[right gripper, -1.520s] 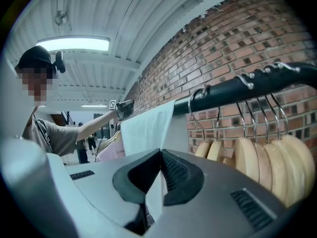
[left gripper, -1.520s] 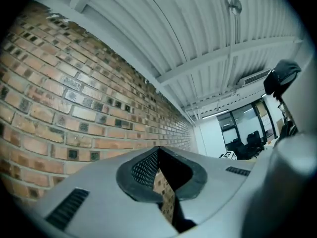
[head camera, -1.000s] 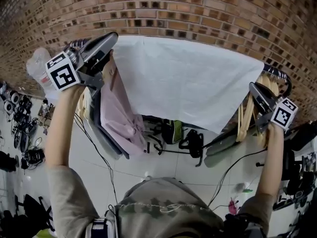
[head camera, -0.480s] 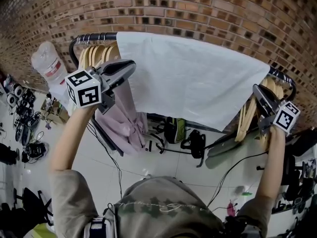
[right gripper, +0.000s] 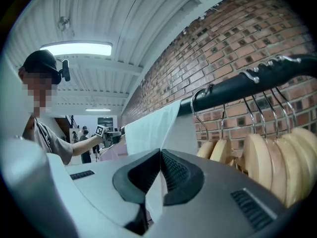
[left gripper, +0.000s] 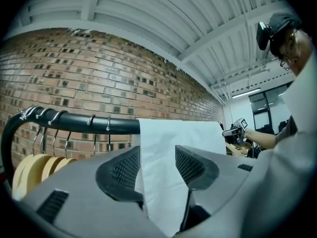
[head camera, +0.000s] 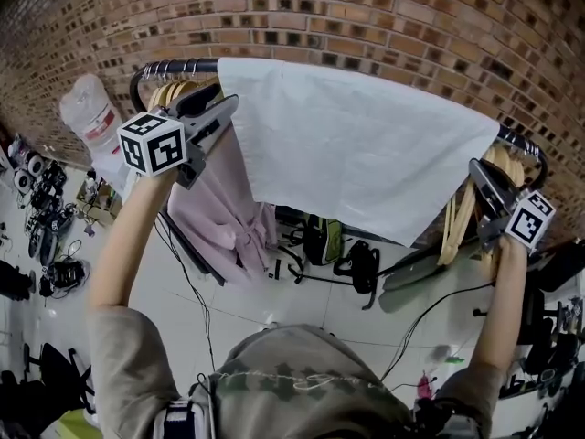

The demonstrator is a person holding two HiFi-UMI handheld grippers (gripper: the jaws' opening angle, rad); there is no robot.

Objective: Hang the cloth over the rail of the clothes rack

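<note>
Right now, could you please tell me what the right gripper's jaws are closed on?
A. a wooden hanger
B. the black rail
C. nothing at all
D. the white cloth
D: in the right gripper view, the right gripper has its jaws pressed together on an edge of the white cloth, which runs up to the rail; the wooden hangers hang untouched beside it.

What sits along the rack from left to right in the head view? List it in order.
Plastic bottle → left gripper, jaws opening → white cloth over the rail, its left edge between those jaws → right gripper, shut on its right edge.
</note>
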